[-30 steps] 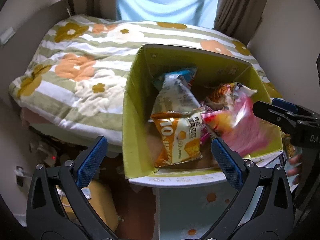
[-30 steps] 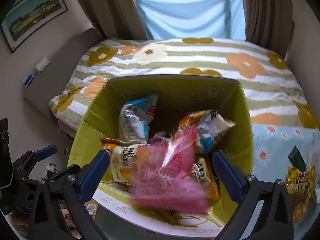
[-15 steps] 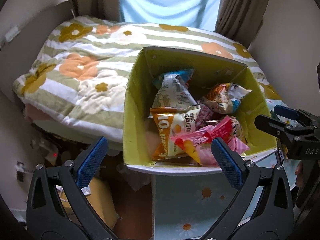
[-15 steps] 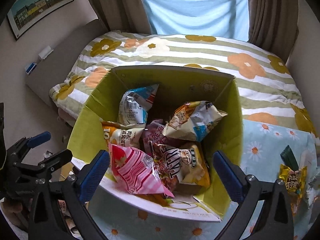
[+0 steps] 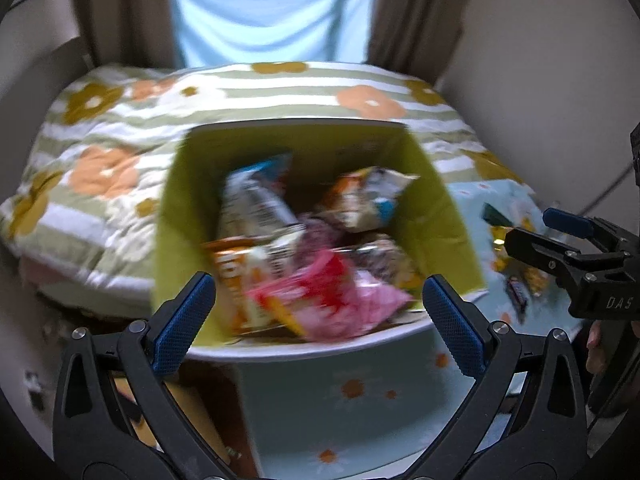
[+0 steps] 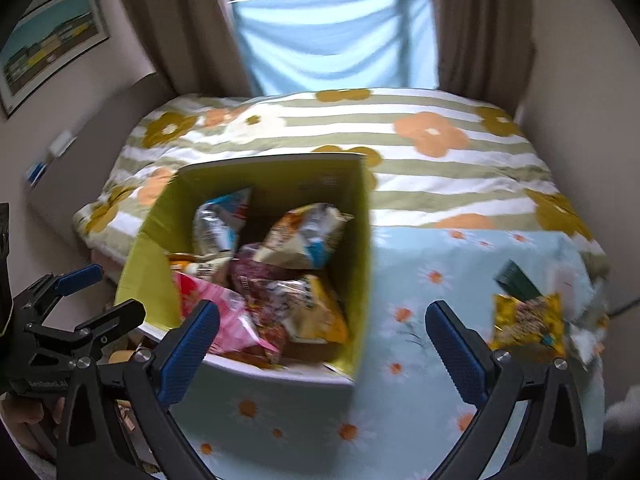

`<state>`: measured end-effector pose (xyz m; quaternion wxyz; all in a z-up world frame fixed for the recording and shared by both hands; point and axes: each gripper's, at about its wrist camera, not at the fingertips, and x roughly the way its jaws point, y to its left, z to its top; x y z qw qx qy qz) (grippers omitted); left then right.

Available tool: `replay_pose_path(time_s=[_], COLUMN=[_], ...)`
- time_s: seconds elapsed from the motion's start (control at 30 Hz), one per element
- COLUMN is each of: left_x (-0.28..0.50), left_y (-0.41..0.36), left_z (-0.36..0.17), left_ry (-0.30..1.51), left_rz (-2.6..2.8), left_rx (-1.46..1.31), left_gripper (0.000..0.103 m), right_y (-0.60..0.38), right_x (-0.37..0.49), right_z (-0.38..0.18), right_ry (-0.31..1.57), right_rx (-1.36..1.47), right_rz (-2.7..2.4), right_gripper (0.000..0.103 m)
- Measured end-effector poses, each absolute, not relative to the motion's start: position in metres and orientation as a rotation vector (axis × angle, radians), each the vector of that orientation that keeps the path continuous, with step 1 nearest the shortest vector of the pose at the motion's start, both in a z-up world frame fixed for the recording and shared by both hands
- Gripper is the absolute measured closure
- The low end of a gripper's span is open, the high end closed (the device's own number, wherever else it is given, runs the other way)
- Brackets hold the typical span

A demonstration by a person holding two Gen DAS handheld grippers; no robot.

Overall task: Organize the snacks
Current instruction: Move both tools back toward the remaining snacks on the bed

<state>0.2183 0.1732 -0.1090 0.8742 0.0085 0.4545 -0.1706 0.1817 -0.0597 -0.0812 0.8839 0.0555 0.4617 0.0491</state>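
Observation:
A yellow-green cardboard box (image 5: pixel 180 208) (image 6: pixel 356 248) stands on a table with a light blue daisy cloth (image 6: pixel 440 272). It holds several snack bags, with a pink bag (image 5: pixel 336 300) (image 6: pixel 212 312) at its near edge. My left gripper (image 5: pixel 320 312) is open and empty in front of the box. My right gripper (image 6: pixel 324 336) is open and empty, to the right of the box front. A yellow snack bag (image 6: pixel 528 320) and a dark green packet (image 6: pixel 516 280) lie on the cloth at the right. Both views are blurred.
A bed with a striped flower quilt (image 6: pixel 400 132) lies behind the box and table. Curtains and a blue-covered window (image 6: pixel 336 40) are at the back. Small wrapped snacks (image 5: pixel 516 292) lie on the cloth right of the box. Clutter sits on the floor at the left.
The pink bag has left my right gripper and now lies in the box. Both grippers have pulled back, and the right one has swung right toward the snacks on the cloth.

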Motion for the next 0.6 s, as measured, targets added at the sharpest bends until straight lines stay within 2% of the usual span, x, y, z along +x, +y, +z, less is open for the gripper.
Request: replay_pose_path(time_s=[0.37,0.6], left_x=[0.205,0.201], left_y=[0.057,-0.037], left_z=[-0.101,-0.112], left_ry=[0.920,0.917], left_rz=[-0.575,-0.664], left_rx=[0.178,0.258], left_gripper=[0.000,0.000], right_y=[-0.166,-0.247], right_x=[0.129,0.105], right_z=[-0.070,-0.083], right_ry=[0.939,0.968], right_rx=[0.195,0.223], right_rz=[-0.174,-0.264], right_gripper=[0.000,0.000])
